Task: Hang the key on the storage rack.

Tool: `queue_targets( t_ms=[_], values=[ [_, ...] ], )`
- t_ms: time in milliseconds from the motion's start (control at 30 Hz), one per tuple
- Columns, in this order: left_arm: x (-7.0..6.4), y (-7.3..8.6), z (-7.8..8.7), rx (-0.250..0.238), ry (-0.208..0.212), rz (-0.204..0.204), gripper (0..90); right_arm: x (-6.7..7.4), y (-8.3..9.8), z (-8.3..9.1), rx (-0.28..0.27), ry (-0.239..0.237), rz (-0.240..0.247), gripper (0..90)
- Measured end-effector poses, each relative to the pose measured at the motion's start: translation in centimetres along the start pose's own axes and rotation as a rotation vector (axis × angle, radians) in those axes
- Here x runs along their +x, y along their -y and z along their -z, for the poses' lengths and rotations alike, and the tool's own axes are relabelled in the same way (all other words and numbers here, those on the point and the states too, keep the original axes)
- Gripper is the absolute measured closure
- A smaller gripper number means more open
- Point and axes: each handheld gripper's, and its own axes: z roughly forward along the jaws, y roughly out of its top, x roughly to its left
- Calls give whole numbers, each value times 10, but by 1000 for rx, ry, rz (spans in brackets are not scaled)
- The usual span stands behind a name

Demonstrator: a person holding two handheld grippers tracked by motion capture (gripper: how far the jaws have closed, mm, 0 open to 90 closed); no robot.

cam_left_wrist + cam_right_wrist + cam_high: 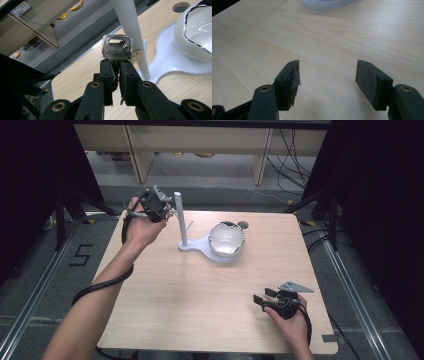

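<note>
A silver key (115,48) with a ring and a second small key (135,53) stands up between the jaws of my left gripper (117,65), which is shut on it. The key sits right beside the white upright post (132,30) of a white stand (200,247). In the high view the left gripper (167,211) is at the table's far left, next to the post (180,217). A white bowl (226,239) with a shiny inside rests on the stand's base. My right gripper (328,75) is open over bare wood, near the front right (264,299).
The wooden table (200,295) has a round hole (243,225) behind the bowl. Black frame legs stand left and right of the table. Wooden furniture legs and cables lie on the floor beyond the far edge.
</note>
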Motion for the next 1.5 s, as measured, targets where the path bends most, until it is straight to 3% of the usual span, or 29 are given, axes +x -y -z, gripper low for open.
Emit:
queue_targets(
  t_ms=[33, 67, 133, 167, 433, 467, 533, 800, 867, 1067, 1100, 1233, 1300, 1333, 1500],
  values=[
    [1, 1, 0, 10, -5, -6, 808, 3, 0, 0, 7, -11, -40, 370],
    [2, 2, -2, 13, -8, -4, 808, 3, 0, 0, 10, -11, -43, 371],
    [2, 3, -4, 0, -4, 15, 808, 3, 0, 0, 11, -11, -42, 371],
    [3, 3, -3, 15, -7, -1, 808, 2, 0, -1, 6, 0, -19, 370],
    [5, 5, -4, 13, -7, 8, 808, 3, 0, 0, 19, -18, -43, 370],
    [4, 6, -5, -3, -7, 27, 808, 3, 0, 0, 20, -15, -43, 370],
    [6, 7, -5, 13, -10, 11, 808, 2, 0, -1, 15, -7, -25, 370],
    [6, 11, -5, 1, -17, 18, 808, 2, 0, -1, 10, 2, -25, 370],
    [5, 13, -5, -5, -20, 20, 808, 0, 0, -1, 20, -3, -4, 370],
    [1, 21, -5, -33, -18, 24, 808, 0, 0, 0, 11, -19, -14, 370],
    [1, 21, -5, -33, -18, 24, 808, 0, 0, 0, 7, 1, -9, 370],
    [-2, 23, -6, -40, -14, 27, 808, -1, 0, -1, -5, -1, -6, 371],
    [-3, 25, -6, -49, -19, 25, 808, 2, 1, 0, -6, -16, -44, 370],
    [-3, 25, -6, -50, -19, 24, 808, 0, 0, 0, -9, -4, -11, 370],
    [-6, 28, -5, -61, -24, 19, 807, -1, 1, -2, -7, -7, -4, 371]
  ],
)
